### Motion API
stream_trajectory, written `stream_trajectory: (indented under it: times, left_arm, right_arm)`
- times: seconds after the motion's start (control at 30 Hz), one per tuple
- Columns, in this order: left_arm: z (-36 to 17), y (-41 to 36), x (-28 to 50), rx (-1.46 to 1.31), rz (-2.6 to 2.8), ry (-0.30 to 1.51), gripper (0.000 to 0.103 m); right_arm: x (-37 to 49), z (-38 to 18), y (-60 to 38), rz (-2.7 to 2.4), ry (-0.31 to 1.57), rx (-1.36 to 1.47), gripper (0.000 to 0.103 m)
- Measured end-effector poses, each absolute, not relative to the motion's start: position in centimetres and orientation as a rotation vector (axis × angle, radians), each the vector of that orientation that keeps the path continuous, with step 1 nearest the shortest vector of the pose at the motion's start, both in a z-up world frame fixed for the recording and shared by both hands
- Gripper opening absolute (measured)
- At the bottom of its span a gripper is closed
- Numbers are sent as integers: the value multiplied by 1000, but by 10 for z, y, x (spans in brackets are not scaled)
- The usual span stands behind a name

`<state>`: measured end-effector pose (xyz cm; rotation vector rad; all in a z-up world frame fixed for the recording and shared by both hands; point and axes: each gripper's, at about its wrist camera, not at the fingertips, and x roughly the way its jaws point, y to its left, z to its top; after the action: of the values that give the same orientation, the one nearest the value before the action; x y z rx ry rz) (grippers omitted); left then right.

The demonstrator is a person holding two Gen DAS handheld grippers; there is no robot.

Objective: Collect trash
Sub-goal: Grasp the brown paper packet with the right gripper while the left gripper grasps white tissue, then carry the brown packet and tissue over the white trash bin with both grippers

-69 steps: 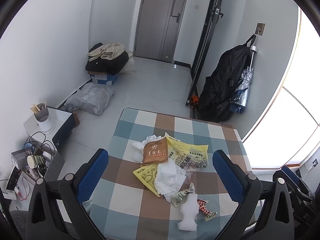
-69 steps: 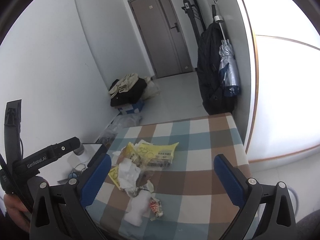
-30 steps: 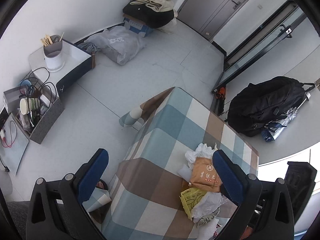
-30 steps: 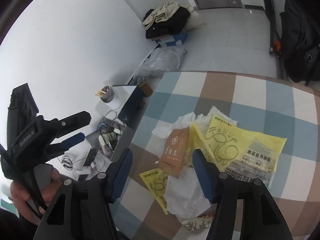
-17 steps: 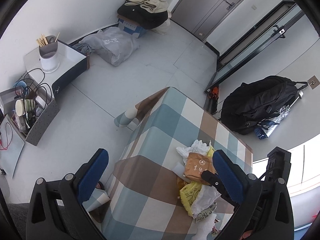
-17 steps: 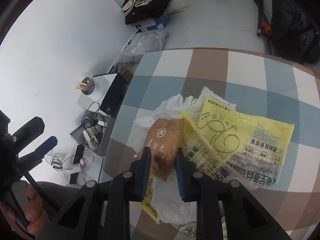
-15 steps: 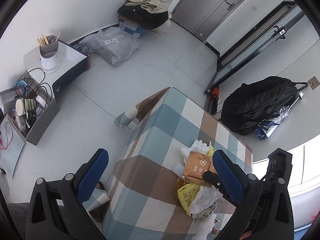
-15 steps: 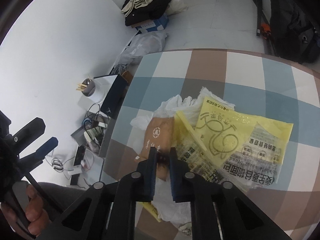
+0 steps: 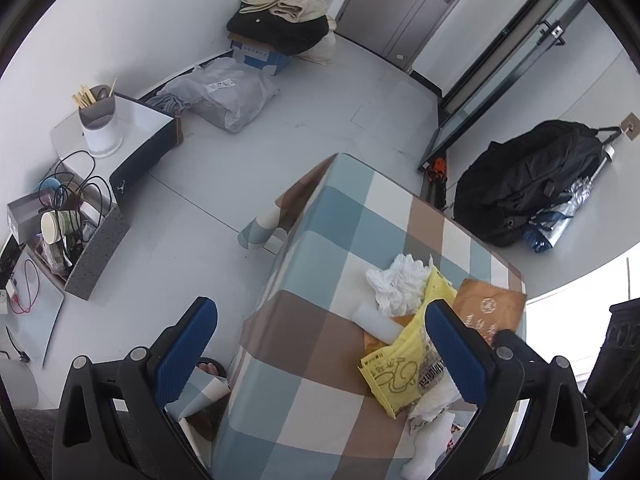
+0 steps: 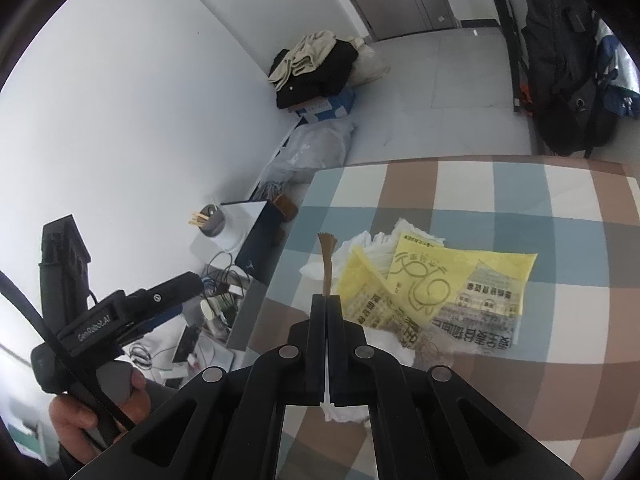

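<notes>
Pinching: right gripper (image 10: 327, 300) fingers pressed together on brown packet (image 9: 490, 312), lifted edge-on above the trash pile | left gripper (image 9: 320, 348) fingers spread, empty, beside checkered surface (image 9: 320, 360) | yellow wrappers (image 10: 440, 292) on surface

My left camera is looking steeply down past the checked table (image 9: 340, 360) corner to the floor. My right camera is facing the same table (image 10: 520, 208), closer, sharing the yellow wrappers (image 10: 440, 292).

The left tool (image 9: 320, 354) finger (image 9: 456, 354) hides part of the yellow wrapper (image 9: 394, 372); brown packet (image 10: 327, 262) seen edge-on; tabletop (image 10: 500, 380) cut off below.
</notes>
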<state>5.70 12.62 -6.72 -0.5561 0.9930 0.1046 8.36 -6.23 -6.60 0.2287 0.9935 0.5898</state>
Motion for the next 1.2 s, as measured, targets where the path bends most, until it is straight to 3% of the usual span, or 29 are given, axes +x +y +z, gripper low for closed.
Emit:
stream_trajectory:
  times: [0.5, 0.8, 1.07, 1.2]
  left_arm:
    - [-56, 53, 51, -362, -75, 983, 102]
    - [-53, -42, 52, -127, -399, 1080, 102]
    - [-83, -106, 58, 52, -529, 1206, 102]
    - [-91, -123, 63, 86, -534, 1230, 95]
  right_arm:
    - [60, -87, -162, 342, 1036, 205, 0]
    - [44, -98, -214, 351, 1014, 374, 0]
    - [47, -117, -255, 339, 1036, 589, 0]
    - [46, -124, -269, 336, 1047, 669, 0]
